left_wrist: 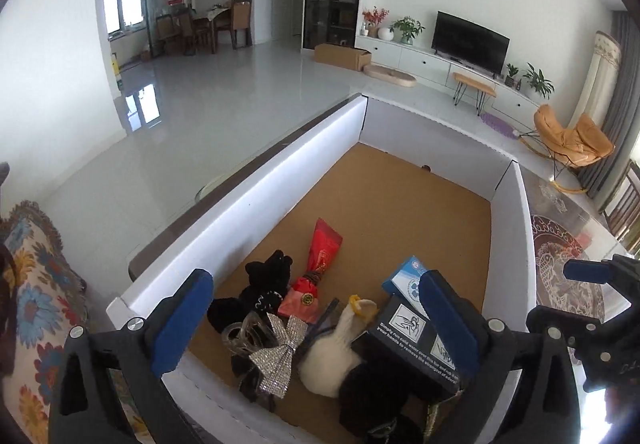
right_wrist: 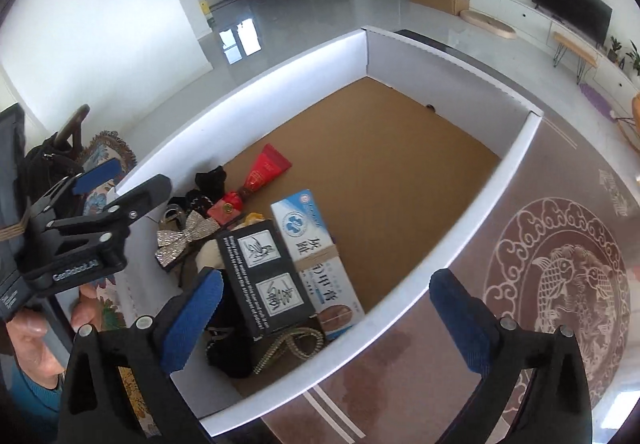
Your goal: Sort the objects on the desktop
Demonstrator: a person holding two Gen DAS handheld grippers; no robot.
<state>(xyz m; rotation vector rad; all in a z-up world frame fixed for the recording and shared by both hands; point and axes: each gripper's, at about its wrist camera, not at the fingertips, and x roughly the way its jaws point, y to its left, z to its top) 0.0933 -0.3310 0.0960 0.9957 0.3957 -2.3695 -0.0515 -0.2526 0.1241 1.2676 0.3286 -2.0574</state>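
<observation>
A white-walled box (left_wrist: 256, 199) with a brown floor holds the sorted things: a red tube (left_wrist: 322, 250), a black plush (left_wrist: 268, 276), a silver bow (left_wrist: 280, 350), a white duck toy (left_wrist: 332, 356), a black carton (left_wrist: 412, 340) and a blue-white carton (left_wrist: 408, 278). The same box (right_wrist: 496, 175), black carton (right_wrist: 264, 280), blue-white carton (right_wrist: 316, 248), red tube (right_wrist: 264, 167) and bow (right_wrist: 176, 238) show in the right wrist view. My left gripper (left_wrist: 316, 320) is open and empty above the box's near end. My right gripper (right_wrist: 324, 320) is open and empty over the box's near wall.
The box stands on a brown table with a fish emblem (right_wrist: 560, 284). A patterned cushion (left_wrist: 32, 284) lies to the left. Beyond lie a glossy floor, a TV (left_wrist: 470, 41) and an orange chair (left_wrist: 572, 139).
</observation>
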